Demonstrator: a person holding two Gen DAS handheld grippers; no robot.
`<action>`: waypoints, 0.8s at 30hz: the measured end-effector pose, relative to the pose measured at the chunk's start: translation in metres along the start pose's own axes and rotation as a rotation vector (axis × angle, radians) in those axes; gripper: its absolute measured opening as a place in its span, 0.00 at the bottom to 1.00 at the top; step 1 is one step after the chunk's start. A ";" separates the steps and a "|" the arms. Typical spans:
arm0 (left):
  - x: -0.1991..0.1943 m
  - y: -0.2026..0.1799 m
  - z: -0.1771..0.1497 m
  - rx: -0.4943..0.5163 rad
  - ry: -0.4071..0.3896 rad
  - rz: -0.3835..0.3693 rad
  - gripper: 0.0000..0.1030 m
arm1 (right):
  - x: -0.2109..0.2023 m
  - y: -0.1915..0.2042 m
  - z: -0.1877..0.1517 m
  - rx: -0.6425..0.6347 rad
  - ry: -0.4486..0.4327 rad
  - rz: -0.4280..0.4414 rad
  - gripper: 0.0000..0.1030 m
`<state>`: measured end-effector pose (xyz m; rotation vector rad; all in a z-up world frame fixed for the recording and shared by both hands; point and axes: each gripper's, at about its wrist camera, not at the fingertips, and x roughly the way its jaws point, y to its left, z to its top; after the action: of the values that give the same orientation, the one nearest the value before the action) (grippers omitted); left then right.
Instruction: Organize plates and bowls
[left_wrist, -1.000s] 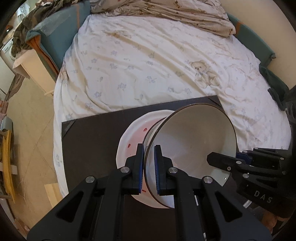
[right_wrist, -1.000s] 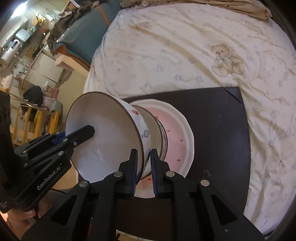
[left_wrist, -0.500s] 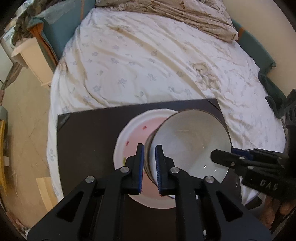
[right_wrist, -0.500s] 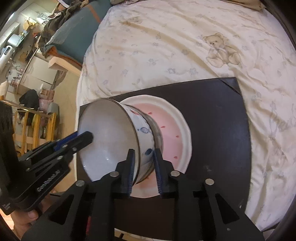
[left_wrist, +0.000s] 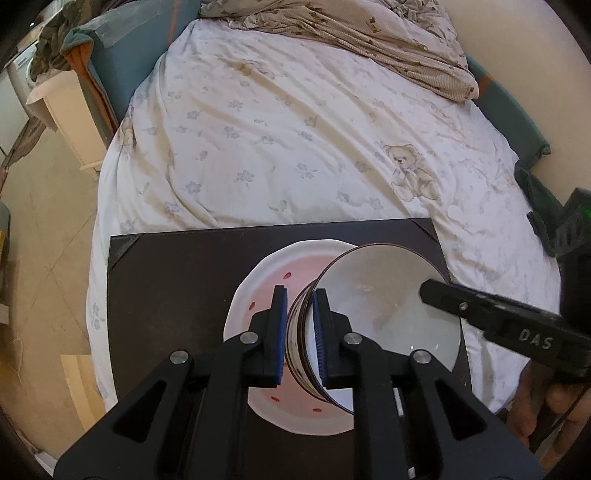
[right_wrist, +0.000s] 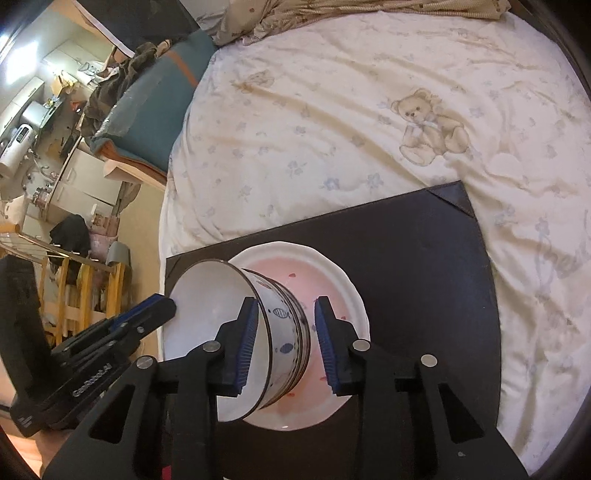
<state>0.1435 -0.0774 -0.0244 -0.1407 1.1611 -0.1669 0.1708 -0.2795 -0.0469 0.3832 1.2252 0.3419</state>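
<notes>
A white bowl (left_wrist: 388, 314) with a dark rim and blue fish prints sits nested on another bowl on a white and pink plate (left_wrist: 266, 284), which lies on a dark board (left_wrist: 166, 295). My left gripper (left_wrist: 299, 332) straddles the bowl's near rim; its pads stand slightly apart from it. In the right wrist view the bowl (right_wrist: 273, 325) stands between the fingers of my right gripper (right_wrist: 284, 339), which is open and straddles the stack on the plate (right_wrist: 332, 273). The other gripper shows at each view's edge.
The dark board (right_wrist: 424, 266) lies on a bed with a white teddy-bear quilt (left_wrist: 295, 129). A crumpled blanket (left_wrist: 369, 33) lies at the bed's far end. The floor (left_wrist: 44, 240) and a white cabinet (left_wrist: 66, 110) are to the left.
The bowl has come down from a tilted hold onto the stack on the plate. Both grippers have opened, the right one widely, the left one a little.
</notes>
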 end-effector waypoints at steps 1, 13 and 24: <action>0.000 0.000 0.000 -0.003 0.000 -0.001 0.12 | 0.005 -0.001 0.000 0.002 0.011 -0.002 0.32; -0.040 -0.004 -0.025 0.097 -0.138 0.107 0.41 | -0.033 0.027 -0.013 -0.083 -0.118 0.037 0.35; -0.076 -0.005 -0.059 0.095 -0.302 0.196 0.71 | -0.067 0.042 -0.049 -0.178 -0.258 -0.036 0.60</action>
<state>0.0596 -0.0679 0.0219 0.0325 0.8582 -0.0252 0.1017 -0.2676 0.0148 0.2422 0.9407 0.3557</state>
